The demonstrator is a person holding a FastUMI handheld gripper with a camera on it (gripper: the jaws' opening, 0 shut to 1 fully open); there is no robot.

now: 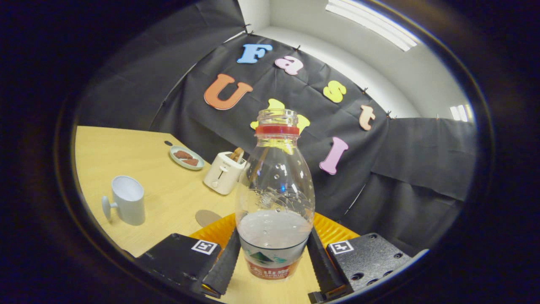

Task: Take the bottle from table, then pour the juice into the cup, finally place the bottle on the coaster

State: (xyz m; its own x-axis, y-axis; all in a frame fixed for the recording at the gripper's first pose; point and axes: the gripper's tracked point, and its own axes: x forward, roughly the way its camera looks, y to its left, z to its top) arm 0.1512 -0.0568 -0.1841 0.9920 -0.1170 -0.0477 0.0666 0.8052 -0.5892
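Note:
A clear plastic bottle (275, 198) with a red neck ring and no cap stands upright between my fingers, partly full of cloudy whitish juice. My gripper (273, 261) is shut on the bottle, both ribbed pads (225, 264) pressing its lower labelled part. A white cup (128, 199) with a side handle stands on the wooden table (126, 152), beyond and to the left of the fingers. A small round brownish coaster (207, 217) lies flat on the table between the cup and the bottle, just ahead of the left finger.
An orange ribbed dish (333, 232) lies behind the bottle's base. Farther back stand a white toaster (224, 172) holding a slice of bread and a pale plate (186, 157) with brown pieces. The table edge runs close to the right of the bottle.

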